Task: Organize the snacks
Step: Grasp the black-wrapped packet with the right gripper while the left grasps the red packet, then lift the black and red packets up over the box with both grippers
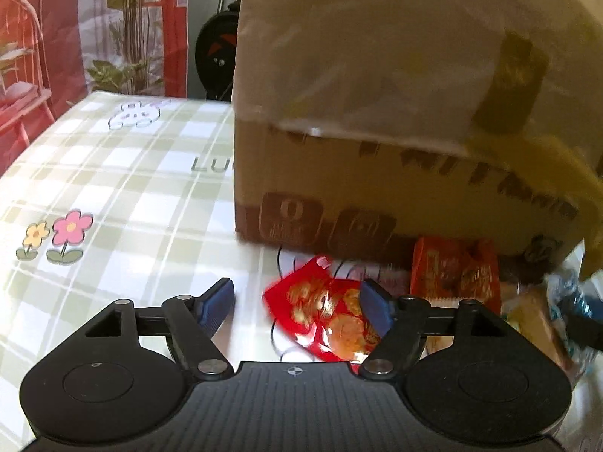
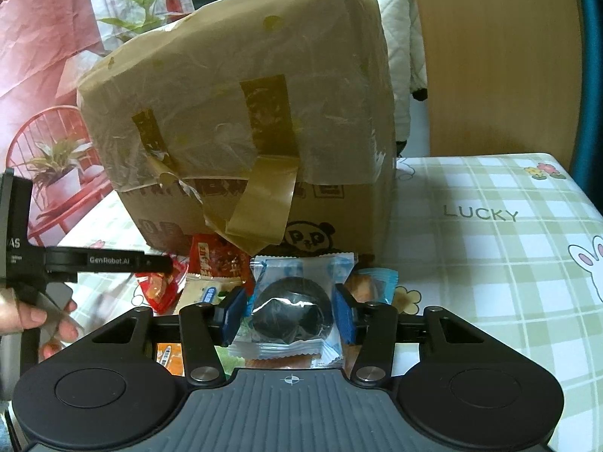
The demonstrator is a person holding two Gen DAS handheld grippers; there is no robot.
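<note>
snacks lie in a loose heap on the green-and-white checked tablecloth (image 2: 490, 263), pressed against the foot of a big brown cardboard box wrapped in clear film and peeling tan tape (image 2: 241, 120).

the right gripper (image 2: 288, 314) has its blue pads set on either side of a clear-and-blue plastic packet holding a round dark chocolate biscuit (image 2: 294, 312); the jaws stand partly closed, each pad against an edge of the wrapper, so the packet is gripped between them. it sits at the front of the heap, above a pale snack wrapper. just behind it lies a small blue-wrapped cake (image 2: 373, 282), and to its left an orange-red foil packet (image 2: 215, 263) leans at the base of the box.

the left gripper (image 1: 297, 301) is spread wide with nothing held. its left pad is over bare cloth; its right pad overlaps the edge of a shiny red packet printed with gold shapes (image 1: 324, 309), which lies flat on the cloth in the gap, not pinched. in the right wrist view a person's hand (image 2: 34, 316) grips that tool's handle at the left edge.
</note>
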